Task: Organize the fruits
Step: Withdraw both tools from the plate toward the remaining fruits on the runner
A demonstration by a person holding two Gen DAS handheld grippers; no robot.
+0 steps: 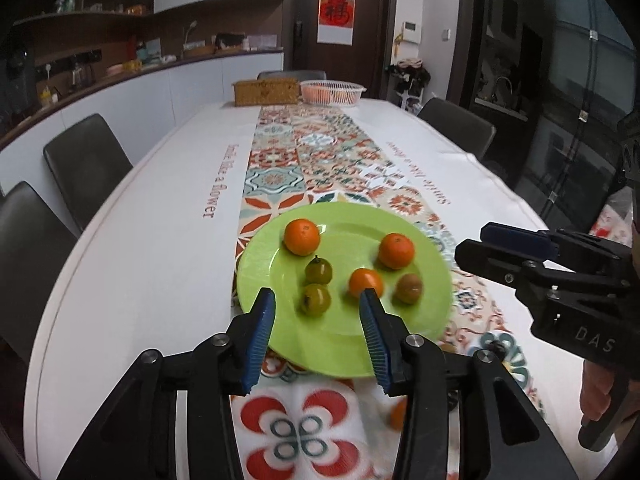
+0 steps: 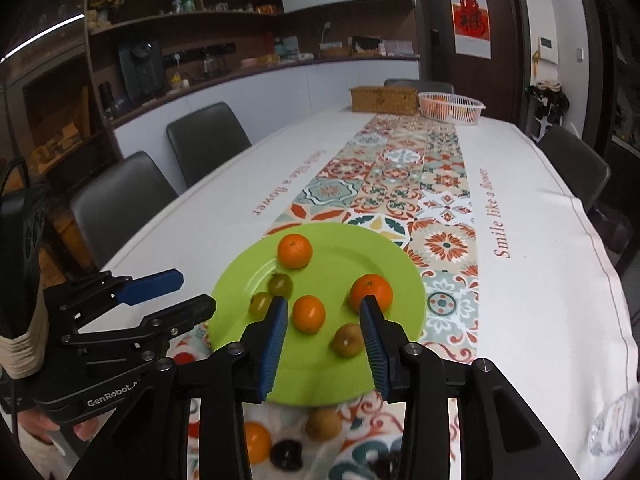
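Centrally in each wrist view, the claws stand wide open and hold nothing: the left gripper point(image 1: 318, 314) frames a green fruit point(image 1: 315, 299) at lower centre of its frame, and the right gripper point(image 2: 324, 322) frames an orange point(image 2: 309, 314) at lower centre of its own. Both hover over the near rim of the green plate point(image 1: 340, 344), which lies on the patterned runner point(image 1: 312, 152) and carries three oranges, two green fruits and one brownish fruit point(image 2: 347, 340). Below the plate, at the bottom of the right view, loose fruit remains on the cloth: an orange point(image 2: 256, 442), a brown fruit point(image 2: 323, 423) and a dark one point(image 2: 286, 454). A white basket point(image 1: 333, 92) sits in the upper centre, well apart. Judged step: sorting is part done, with neither claw yet committed. The next move likely calls for lowering one claw around a single fruit and closing gently, since round fruit may roll.
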